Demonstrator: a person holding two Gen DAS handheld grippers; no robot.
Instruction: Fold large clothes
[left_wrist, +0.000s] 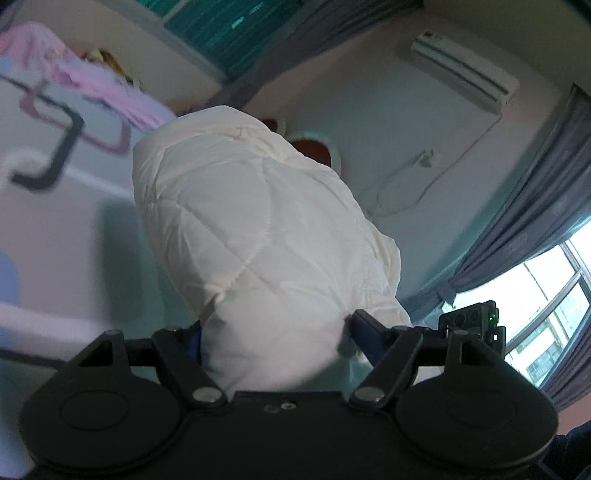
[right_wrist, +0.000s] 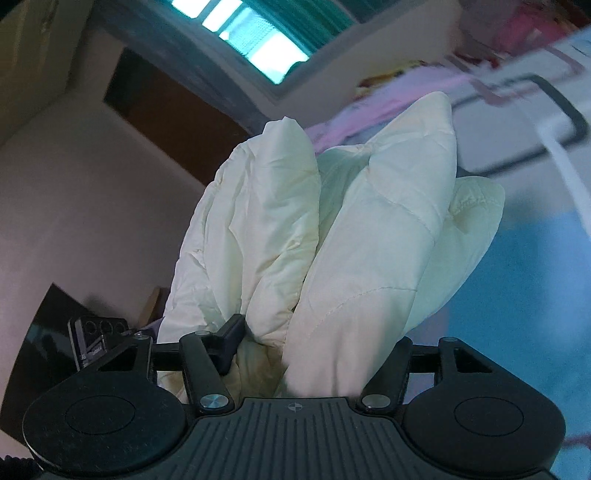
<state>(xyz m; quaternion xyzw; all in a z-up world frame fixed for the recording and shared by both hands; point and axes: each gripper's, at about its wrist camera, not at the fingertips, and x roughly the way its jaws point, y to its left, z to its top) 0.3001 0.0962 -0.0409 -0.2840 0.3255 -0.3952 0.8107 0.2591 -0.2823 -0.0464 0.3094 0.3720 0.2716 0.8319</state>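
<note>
A: What does your left gripper (left_wrist: 275, 334) hold?

B: It is closed on a thick fold of the cream-white quilted padded garment (left_wrist: 255, 229). The padded cloth fills the gap between the jaws and rises in front of the camera.

A: And the right gripper (right_wrist: 314, 341)?

B: It also clamps the same cream-white garment (right_wrist: 332, 236), bunched in several puffy folds between its jaws.

A: Where is the garment?

B: It is in the air in both grippers, over the bed with the pale patterned sheet (left_wrist: 55, 206). Behind it I see a pink cloth (left_wrist: 96, 79), a white wall air conditioner (left_wrist: 463, 72) and a grey curtain (left_wrist: 546, 206).
</note>
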